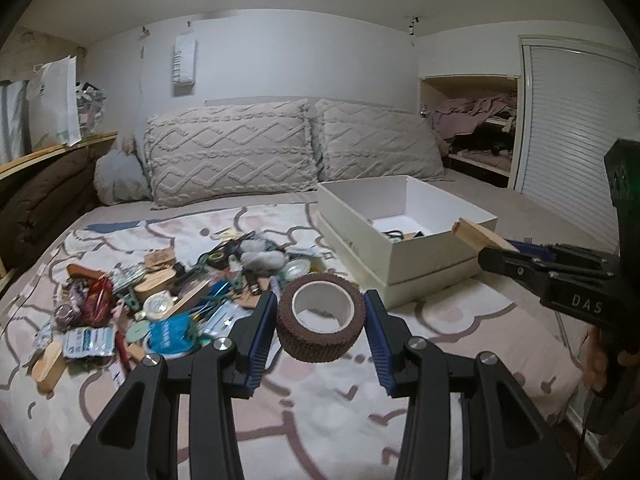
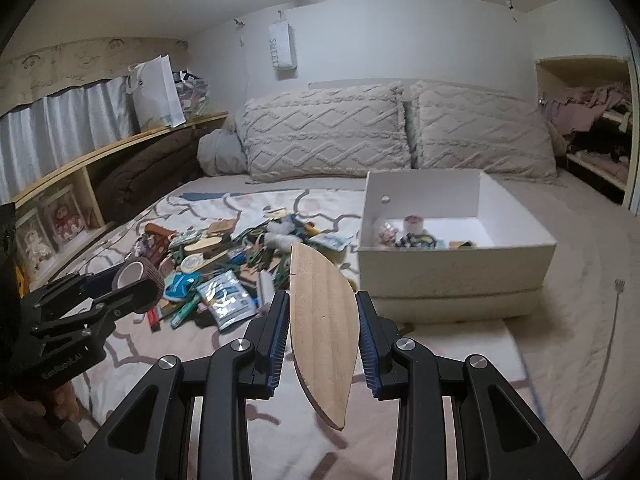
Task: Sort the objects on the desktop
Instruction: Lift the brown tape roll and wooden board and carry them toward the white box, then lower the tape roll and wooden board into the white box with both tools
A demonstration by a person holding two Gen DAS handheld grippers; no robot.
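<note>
My left gripper (image 1: pixel 320 316) is shut on a brown bandage roll (image 1: pixel 322 316) with a white core, held above the patterned bedspread. It also shows in the right wrist view (image 2: pixel 138 276) at the left. My right gripper (image 2: pixel 323 312) is shut on a flat leaf-shaped wooden piece (image 2: pixel 323 328), standing on edge between the blue pads. In the left wrist view the wooden piece (image 1: pixel 478 234) is held near the white box's right corner. The white box (image 2: pixel 456 264) holds several small items. A pile of mixed small objects (image 1: pixel 160 292) lies left of the box.
Two knitted pillows (image 1: pixel 228 152) lean on the far wall. A wooden shelf (image 2: pixel 92 160) runs along the left with a brown blanket beneath. A closet with a slatted door (image 1: pixel 572 136) stands at the right. A thin cable (image 2: pixel 604 360) lies on the sheet at right.
</note>
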